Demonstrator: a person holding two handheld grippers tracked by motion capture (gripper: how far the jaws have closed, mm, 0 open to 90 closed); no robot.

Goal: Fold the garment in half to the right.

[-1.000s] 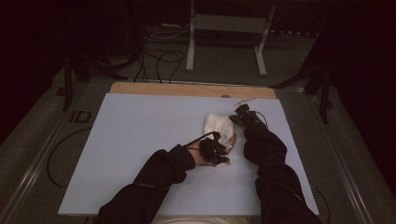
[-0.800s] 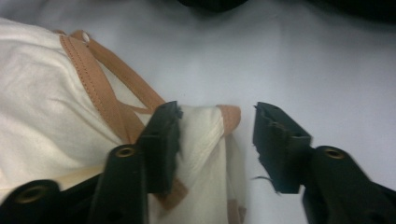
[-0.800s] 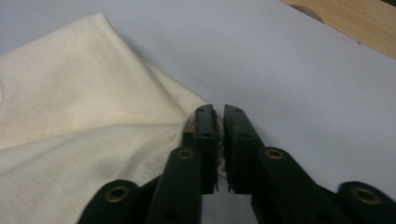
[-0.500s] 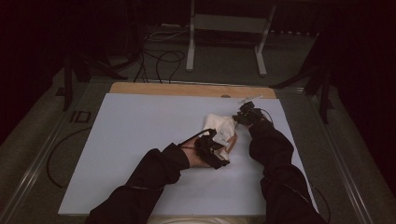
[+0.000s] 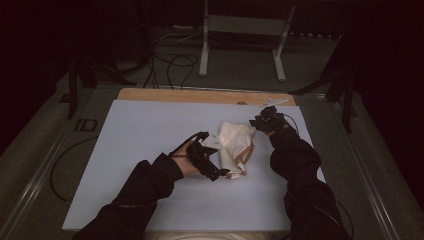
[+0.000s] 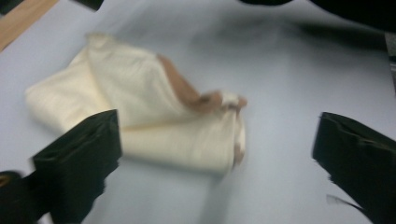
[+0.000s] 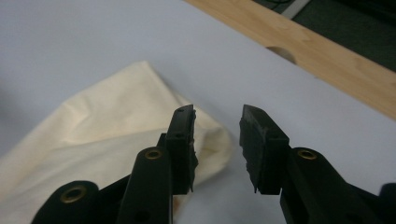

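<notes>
A crumpled cream cloth [image 5: 234,142] with a brown strap lies right of centre on the pale board [image 5: 125,165]. My left gripper [image 5: 216,172] sits at the cloth's near left side. In the left gripper view its jaws are spread wide, and the left gripper [image 6: 215,128] has the cloth [image 6: 140,112] lying ahead of and between them, ungripped. My right gripper [image 5: 261,121] is at the cloth's far right corner. In the right gripper view the right gripper [image 7: 217,112] is open by a narrow gap, with the cloth's corner [image 7: 116,121] beside and under one jaw, not between them.
A wooden strip [image 5: 175,95] runs along the board's far edge and also shows as a wooden strip [image 7: 327,60] ahead of the right gripper. On the dark floor beyond stand a metal frame [image 5: 240,25] and loose cables [image 5: 170,60]. The board's left half is bare.
The cloth now stretches farther toward the person, alongside the left gripper. The right gripper has shifted slightly right at the cloth's far corner. The left hand has barely moved.
</notes>
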